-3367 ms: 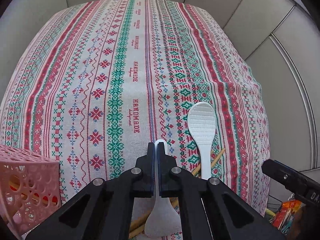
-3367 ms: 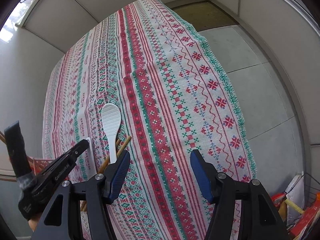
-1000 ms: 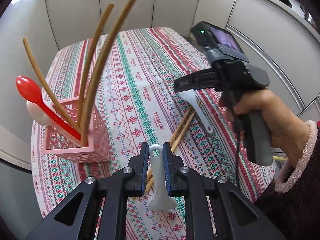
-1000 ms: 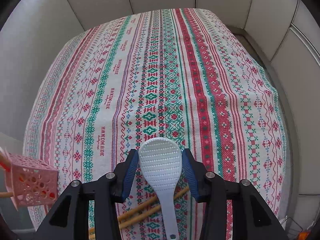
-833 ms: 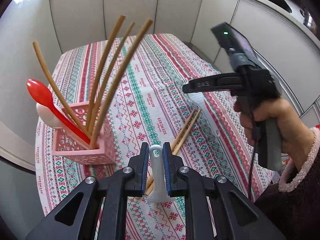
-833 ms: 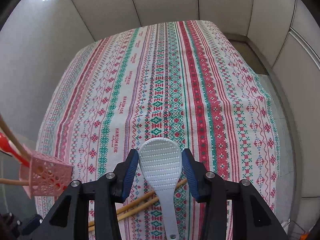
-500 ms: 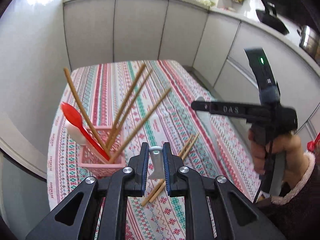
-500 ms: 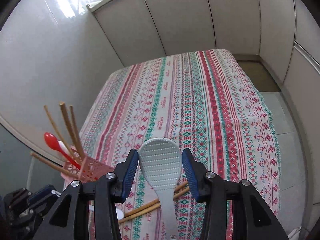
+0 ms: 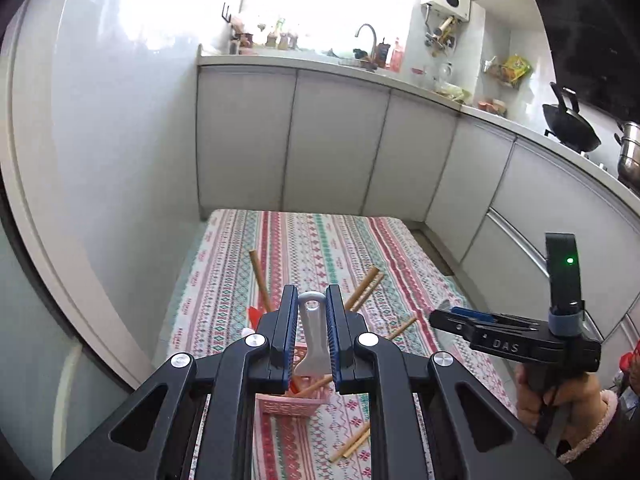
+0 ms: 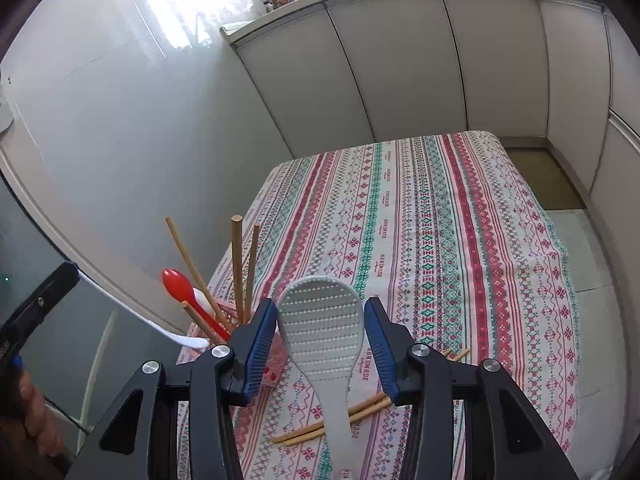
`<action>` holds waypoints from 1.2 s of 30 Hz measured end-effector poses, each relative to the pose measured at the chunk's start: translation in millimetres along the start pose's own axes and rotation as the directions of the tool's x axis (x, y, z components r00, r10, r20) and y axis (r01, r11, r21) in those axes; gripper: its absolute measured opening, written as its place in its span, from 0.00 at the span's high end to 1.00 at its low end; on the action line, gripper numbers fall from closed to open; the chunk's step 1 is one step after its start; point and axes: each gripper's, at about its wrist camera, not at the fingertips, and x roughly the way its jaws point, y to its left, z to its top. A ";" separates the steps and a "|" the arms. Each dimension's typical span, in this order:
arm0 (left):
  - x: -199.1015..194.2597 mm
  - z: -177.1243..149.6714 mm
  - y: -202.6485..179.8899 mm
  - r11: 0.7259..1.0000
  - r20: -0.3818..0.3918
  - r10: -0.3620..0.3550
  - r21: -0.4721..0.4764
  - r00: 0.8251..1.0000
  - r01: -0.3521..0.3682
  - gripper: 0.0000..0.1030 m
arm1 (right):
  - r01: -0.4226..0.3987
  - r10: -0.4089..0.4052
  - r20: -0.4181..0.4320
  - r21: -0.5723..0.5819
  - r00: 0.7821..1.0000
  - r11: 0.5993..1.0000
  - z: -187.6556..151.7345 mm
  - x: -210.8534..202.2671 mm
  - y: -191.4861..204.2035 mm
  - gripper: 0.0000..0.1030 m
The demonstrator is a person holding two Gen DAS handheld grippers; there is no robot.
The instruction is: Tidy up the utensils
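Note:
My left gripper (image 9: 312, 306) is shut on the handle of a white rice paddle (image 9: 310, 336), held high above the pink utensil basket (image 9: 294, 400). The basket holds several wooden chopsticks (image 10: 237, 268) and a red spoon (image 10: 180, 284). My right gripper (image 10: 321, 320) is shut on the head of a second white rice paddle (image 10: 322, 336), lifted above the table. A loose pair of chopsticks (image 10: 340, 420) lies on the striped tablecloth (image 10: 440, 240) below it. The left gripper's paddle shows at the left of the right wrist view (image 10: 140, 316).
The table stands in a kitchen corner with a white wall (image 10: 120, 140) on the left and grey cabinets (image 9: 340, 152) behind. Loose chopsticks (image 9: 352, 444) lie by the basket. The right hand-held gripper (image 9: 516, 340) hovers at the table's right side.
Both grippers have risen well above the table, each carrying its rice paddle. The left paddle has come over the pink basket. The views now take in the whole table and kitchen.

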 end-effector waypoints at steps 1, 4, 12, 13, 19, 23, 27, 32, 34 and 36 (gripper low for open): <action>4.7 1.7 3.4 1.000 -0.014 0.013 -0.002 1.000 -0.013 0.86 | 0.001 -0.001 -0.002 -0.001 1.000 1.000 -0.3 0.8 0.3 0.55; 26.0 2.6 12.5 0.999 -0.084 0.025 -0.020 0.996 -0.026 0.86 | 0.002 -0.002 -0.008 -0.002 1.000 1.000 -1.4 2.4 0.3 0.55; 78.8 -2.8 18.6 0.997 -0.212 0.083 0.008 0.974 -0.083 0.86 | 0.007 -0.007 0.001 0.005 1.000 1.000 -2.5 1.6 -1.9 0.55; 82.0 -6.2 18.4 0.996 -0.219 0.085 0.005 0.972 -0.086 0.86 | 0.007 -0.007 0.005 0.007 1.000 1.000 -2.5 0.6 -2.1 0.55; 105.6 -12.1 23.3 0.998 -0.199 0.030 -0.042 0.980 -0.039 0.74 | -0.003 0.003 0.042 0.007 0.999 1.000 -1.8 -9.7 -0.5 0.55; 101.7 -11.2 28.6 0.995 -0.175 -0.004 -0.096 0.984 -0.013 0.48 | -0.021 0.021 0.094 -0.004 0.995 1.000 0.4 -23.2 7.8 0.55; 83.8 -11.8 41.1 0.989 -0.177 -0.002 -0.144 0.984 -0.024 0.43 | -0.059 0.061 0.161 -0.020 0.985 0.998 6.4 -39.2 25.2 0.55; 72.5 -24.7 61.1 0.980 -0.253 0.078 -0.156 0.964 -0.120 0.40 | -0.160 0.171 0.240 -0.063 0.956 0.985 10.8 -51.5 58.8 0.55; 70.2 -31.1 67.1 0.975 -0.266 0.133 -0.136 0.955 -0.174 0.40 | -0.195 0.208 0.254 -0.078 0.944 0.978 10.0 -48.4 71.6 0.55; 69.7 -37.7 74.5 0.970 -0.287 0.177 -0.112 0.941 -0.217 0.40 | -0.217 0.234 0.263 -0.089 0.936 0.972 8.5 -41.3 84.6 0.55</action>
